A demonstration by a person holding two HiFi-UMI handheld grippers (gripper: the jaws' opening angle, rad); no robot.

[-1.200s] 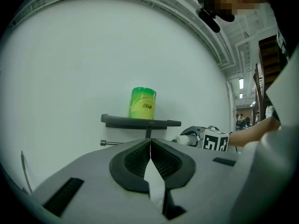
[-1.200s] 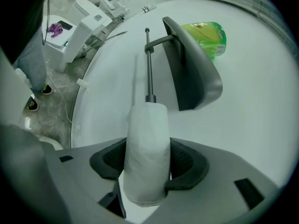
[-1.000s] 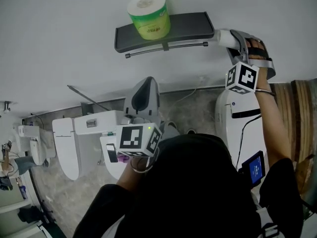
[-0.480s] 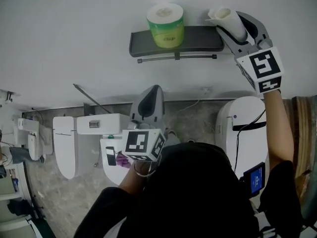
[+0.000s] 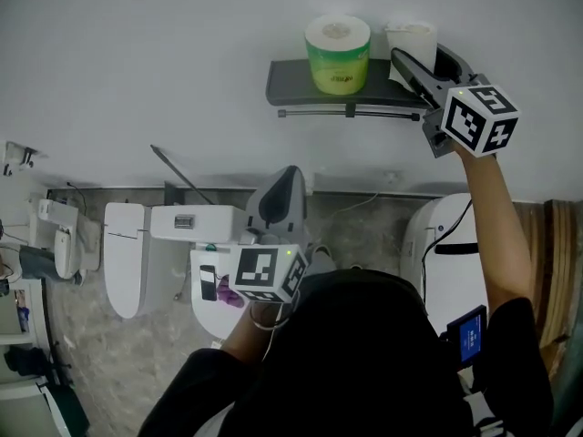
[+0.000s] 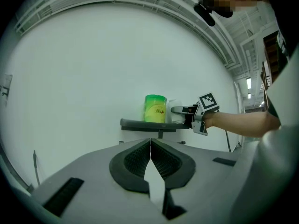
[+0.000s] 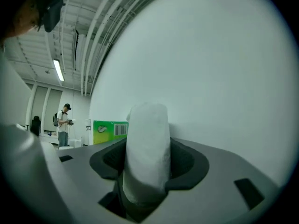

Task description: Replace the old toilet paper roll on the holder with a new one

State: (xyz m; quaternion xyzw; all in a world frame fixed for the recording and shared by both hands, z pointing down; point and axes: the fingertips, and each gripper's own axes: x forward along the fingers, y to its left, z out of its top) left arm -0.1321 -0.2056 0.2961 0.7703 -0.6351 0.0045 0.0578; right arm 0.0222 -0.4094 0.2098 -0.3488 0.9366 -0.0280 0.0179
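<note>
- Fingers of the right gripper (image 5: 414,62) are clamped on the old roll (image 5: 410,37), a thin white one, at the upper right of the head view.
- Old roll stands upright over the right end of the shelf (image 5: 291,80), just beside the new roll (image 5: 338,55) in its green wrap; whether it touches the shelf I can't tell.
- Rod (image 5: 319,113) under the shelf is bare.
- Left gripper (image 6: 150,146) sits low at frame centre, fingers pressed together, holding nothing.
</note>
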